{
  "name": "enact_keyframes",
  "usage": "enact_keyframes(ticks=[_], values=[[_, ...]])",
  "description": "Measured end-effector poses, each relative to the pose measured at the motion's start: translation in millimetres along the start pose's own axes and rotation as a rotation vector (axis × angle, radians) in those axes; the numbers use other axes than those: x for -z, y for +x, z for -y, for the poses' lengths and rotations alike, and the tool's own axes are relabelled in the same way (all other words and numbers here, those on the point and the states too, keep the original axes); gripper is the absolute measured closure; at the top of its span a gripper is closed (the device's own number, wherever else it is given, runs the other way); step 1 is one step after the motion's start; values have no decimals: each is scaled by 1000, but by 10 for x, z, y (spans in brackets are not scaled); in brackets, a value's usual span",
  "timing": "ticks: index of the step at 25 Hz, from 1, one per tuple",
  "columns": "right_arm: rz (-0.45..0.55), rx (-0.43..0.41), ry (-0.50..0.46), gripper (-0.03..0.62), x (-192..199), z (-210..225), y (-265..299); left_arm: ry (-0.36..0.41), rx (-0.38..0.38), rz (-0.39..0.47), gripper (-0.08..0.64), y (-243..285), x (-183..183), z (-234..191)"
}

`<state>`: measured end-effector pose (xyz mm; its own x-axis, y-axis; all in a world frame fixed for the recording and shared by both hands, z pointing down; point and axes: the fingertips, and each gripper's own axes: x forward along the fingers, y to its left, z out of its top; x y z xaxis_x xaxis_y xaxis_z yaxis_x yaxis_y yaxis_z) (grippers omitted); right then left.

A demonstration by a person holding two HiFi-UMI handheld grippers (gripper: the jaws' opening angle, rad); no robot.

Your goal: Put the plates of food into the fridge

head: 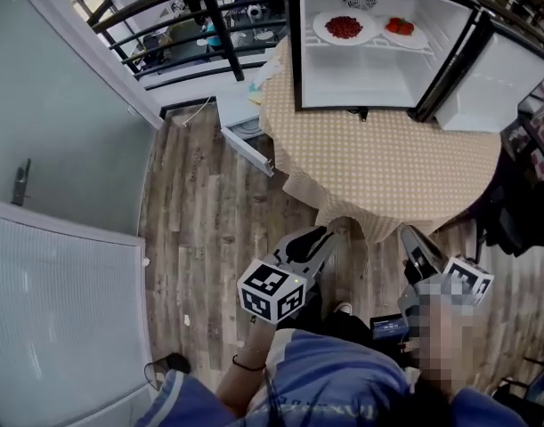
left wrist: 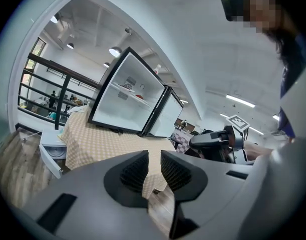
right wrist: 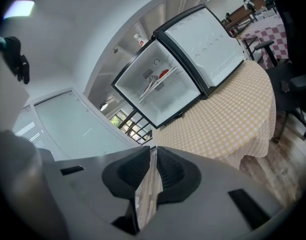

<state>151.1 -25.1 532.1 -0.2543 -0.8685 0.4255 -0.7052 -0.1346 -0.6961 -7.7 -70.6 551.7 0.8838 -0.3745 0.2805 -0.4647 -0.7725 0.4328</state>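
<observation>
White fridge (head: 294, 52) stands at 12 o'clock on the table (head: 387, 176), which carries a tan checked cloth; its door (head: 499, 83) hangs wide open at 1 o'clock, hinged on the fridge's right side.

2 plates lie side by side on the shelf inside: plate of small red pieces (head: 345, 27) on the left, plate of larger red pieces (head: 402, 28) just beside it at its 3 o'clock; what the food is I cannot tell. No plate shows on the table, none in either gripper. Judged: loading looks complete; only the door is left.

Left gripper (head: 323, 237) and right gripper (head: 411, 238) hang low at 6 o'clock over the wood floor (head: 209, 203), short of the table edge and well apart from the fridge; both point toward 12. Left pads (left wrist: 135, 171) stand a narrow gap apart with nothing between them; right pads (right wrist: 171, 170) are closed together on nothing.

Relation that matters: the door lies at about 1 o'clock from both grippers, across the table; its long axis runs top to bottom along the free edge; the right gripper is the nearer of the 2. Judged: a closing push would have to come from the door's far side, sweeping from 3 o'clock toward 9; the table edge lies between, so the reach is long.
</observation>
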Motion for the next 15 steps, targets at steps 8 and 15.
enact_keyframes(ticks=[8,15], values=[[57,-72,39,538,177,442,-901,3,-79,1,479,-194,400,605],[19,-65,14,538,457,683,-1454,19,-96,19,479,-298,651,1176]])
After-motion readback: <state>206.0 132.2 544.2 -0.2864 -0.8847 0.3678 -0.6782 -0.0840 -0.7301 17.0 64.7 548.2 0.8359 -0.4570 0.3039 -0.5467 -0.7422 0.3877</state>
